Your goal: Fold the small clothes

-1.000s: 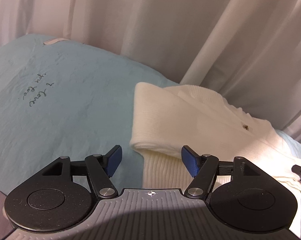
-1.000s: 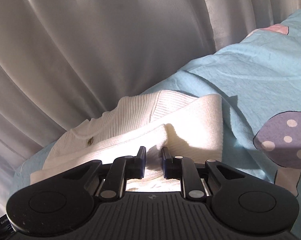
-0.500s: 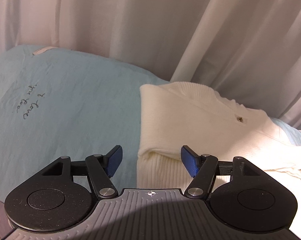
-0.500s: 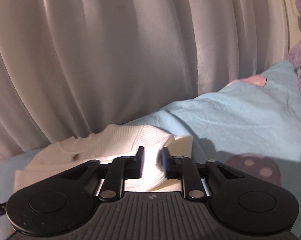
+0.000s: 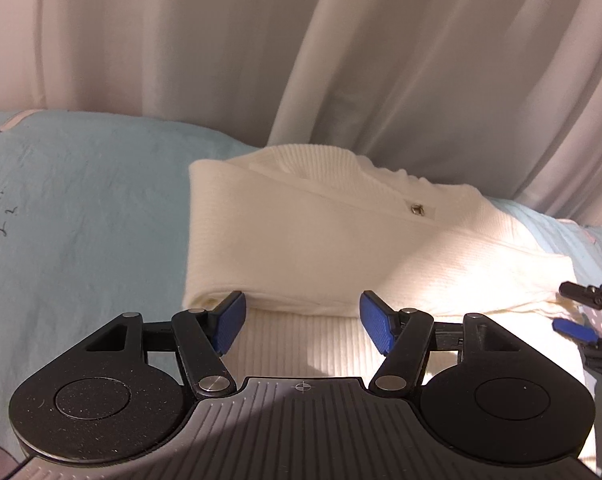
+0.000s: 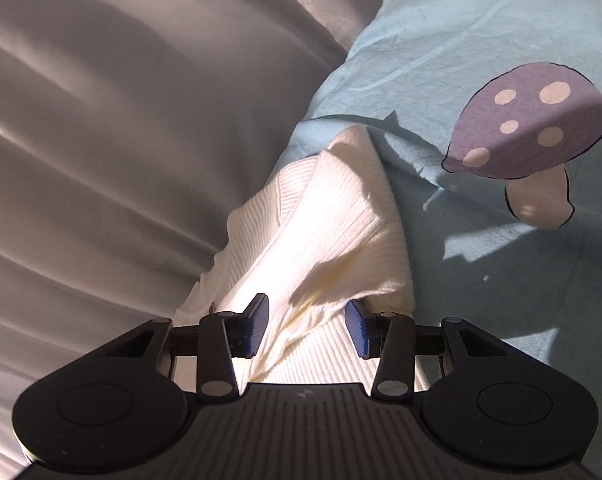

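White ribbed knit sweater (image 5: 341, 248) lies folded on my pale blue bedsheet (image 5: 81, 208), close to the grey curtain (image 5: 341, 60). My left tool (image 5: 301, 320) hangs spread apart over its near edge; my right tool (image 6: 305, 322) stands parted around a fold, gripping nothing.
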Action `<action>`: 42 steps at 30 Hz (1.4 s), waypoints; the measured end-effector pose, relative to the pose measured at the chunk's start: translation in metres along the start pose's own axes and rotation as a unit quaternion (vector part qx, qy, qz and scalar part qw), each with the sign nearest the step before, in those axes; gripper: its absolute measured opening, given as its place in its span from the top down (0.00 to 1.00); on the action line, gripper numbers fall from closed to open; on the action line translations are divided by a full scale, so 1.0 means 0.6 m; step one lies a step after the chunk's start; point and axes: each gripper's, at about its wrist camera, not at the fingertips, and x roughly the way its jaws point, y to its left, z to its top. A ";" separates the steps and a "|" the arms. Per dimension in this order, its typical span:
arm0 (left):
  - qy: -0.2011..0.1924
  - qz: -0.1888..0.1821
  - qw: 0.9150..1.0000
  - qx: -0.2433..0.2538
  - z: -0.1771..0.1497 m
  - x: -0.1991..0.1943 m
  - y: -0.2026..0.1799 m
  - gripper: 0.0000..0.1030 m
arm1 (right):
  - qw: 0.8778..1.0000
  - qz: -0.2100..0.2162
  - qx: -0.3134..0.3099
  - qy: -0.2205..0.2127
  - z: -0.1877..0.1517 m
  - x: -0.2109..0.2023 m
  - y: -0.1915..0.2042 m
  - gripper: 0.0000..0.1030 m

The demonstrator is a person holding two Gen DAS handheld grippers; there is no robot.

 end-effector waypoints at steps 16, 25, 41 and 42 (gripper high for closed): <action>-0.024 0.054 0.998 0.004 0.023 0.046 0.012 0.47 | 0.991 -0.054 -0.119 -0.039 0.036 0.029 0.026 0.87; 0.003 0.037 0.998 0.045 0.007 0.031 0.005 0.31 | 0.983 -0.042 -0.178 -0.011 0.014 -0.007 0.028 0.79; 0.104 0.046 0.993 0.026 -0.172 -0.176 0.041 0.28 | 0.918 -0.069 -0.360 0.152 -0.189 -0.303 -0.075 0.75; 0.112 0.052 0.992 0.026 -0.181 -0.187 0.043 0.28 | 0.917 -0.076 -0.356 0.163 -0.194 -0.315 -0.083 0.74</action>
